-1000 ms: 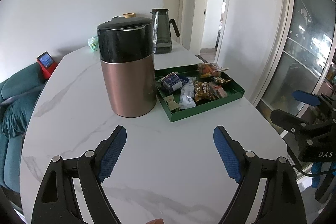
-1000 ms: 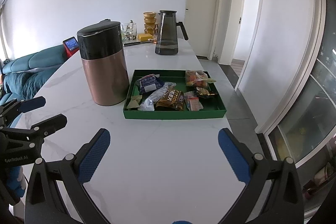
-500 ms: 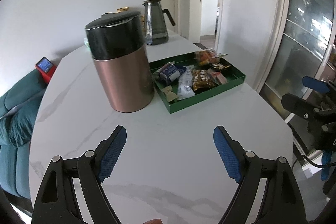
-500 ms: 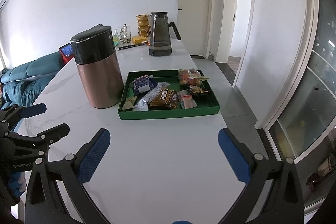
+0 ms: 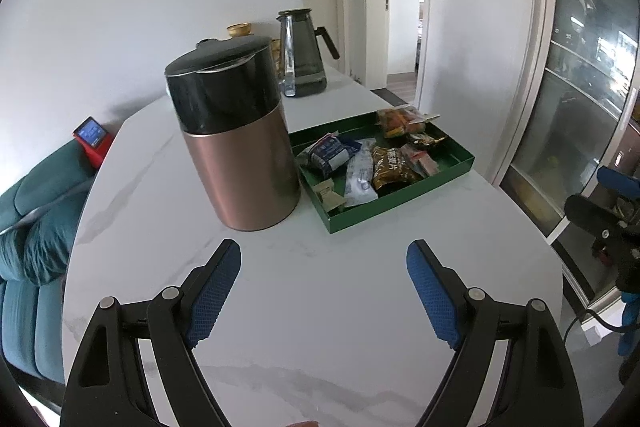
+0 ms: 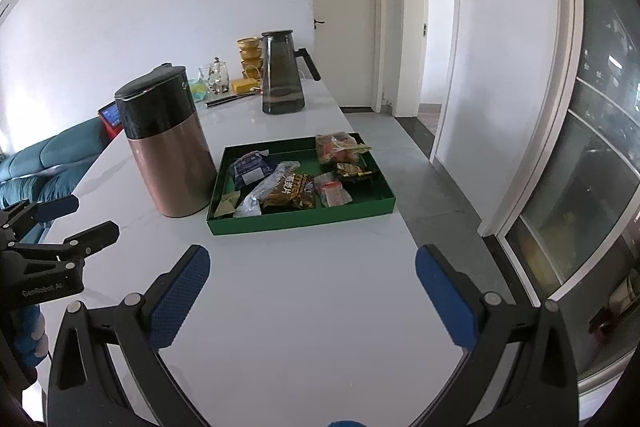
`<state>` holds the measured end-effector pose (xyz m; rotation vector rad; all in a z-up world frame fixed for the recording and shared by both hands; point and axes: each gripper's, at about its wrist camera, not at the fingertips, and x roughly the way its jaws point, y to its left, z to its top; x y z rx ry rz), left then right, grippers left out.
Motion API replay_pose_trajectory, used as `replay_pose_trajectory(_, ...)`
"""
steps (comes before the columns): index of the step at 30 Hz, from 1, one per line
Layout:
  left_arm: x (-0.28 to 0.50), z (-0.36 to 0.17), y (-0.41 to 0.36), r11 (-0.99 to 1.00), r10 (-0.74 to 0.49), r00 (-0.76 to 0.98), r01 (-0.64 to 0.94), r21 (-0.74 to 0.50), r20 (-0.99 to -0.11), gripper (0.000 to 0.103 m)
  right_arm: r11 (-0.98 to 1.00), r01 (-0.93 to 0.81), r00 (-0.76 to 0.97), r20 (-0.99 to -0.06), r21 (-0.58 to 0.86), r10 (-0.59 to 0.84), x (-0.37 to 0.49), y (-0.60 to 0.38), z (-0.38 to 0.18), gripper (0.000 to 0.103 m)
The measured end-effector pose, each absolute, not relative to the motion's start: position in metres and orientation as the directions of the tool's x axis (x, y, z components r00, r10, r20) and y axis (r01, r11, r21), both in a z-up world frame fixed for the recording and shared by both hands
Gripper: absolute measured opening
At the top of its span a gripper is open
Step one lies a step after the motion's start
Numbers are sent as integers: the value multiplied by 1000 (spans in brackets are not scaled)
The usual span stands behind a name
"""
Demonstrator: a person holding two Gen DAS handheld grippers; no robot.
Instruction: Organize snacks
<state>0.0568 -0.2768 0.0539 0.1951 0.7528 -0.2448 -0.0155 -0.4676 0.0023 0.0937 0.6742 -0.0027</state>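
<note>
My left gripper (image 5: 324,291) is spread wide and holds nothing; it hangs over the white marble table (image 5: 304,315). My right gripper (image 6: 312,291) is spread wide too, with nothing between its blue pads (image 6: 444,299). Since a moment ago both have pulled back a little, so the tray looks farther off in the right view, and my left one has swung so the tray sits more to the middle.

The big copper and black canister (image 5: 236,143) stands just beside the green tray (image 5: 400,203), on its left. The snacks lie loose in the tray: a blue packet (image 6: 250,171), a brown packet (image 6: 290,193), a clear bag of orange bits (image 6: 338,149) (I cannot read the labels). A dark glass jug (image 6: 282,79) stands well behind, and nothing blocks my way to the tray.
</note>
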Motion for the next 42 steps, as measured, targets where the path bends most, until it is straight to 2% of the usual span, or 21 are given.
replay_pose_trajectory(14, 65, 49, -272, 948, -185, 680, 314, 54, -709, 81, 995, 34, 749, -661, 99, 40, -13, -462, -13, 103)
replay_pose_trajectory(42, 67, 21, -267, 949, -152, 638, 307, 68, -754, 81, 994, 34, 699, -713, 104, 50, -5, -455, -35, 103)
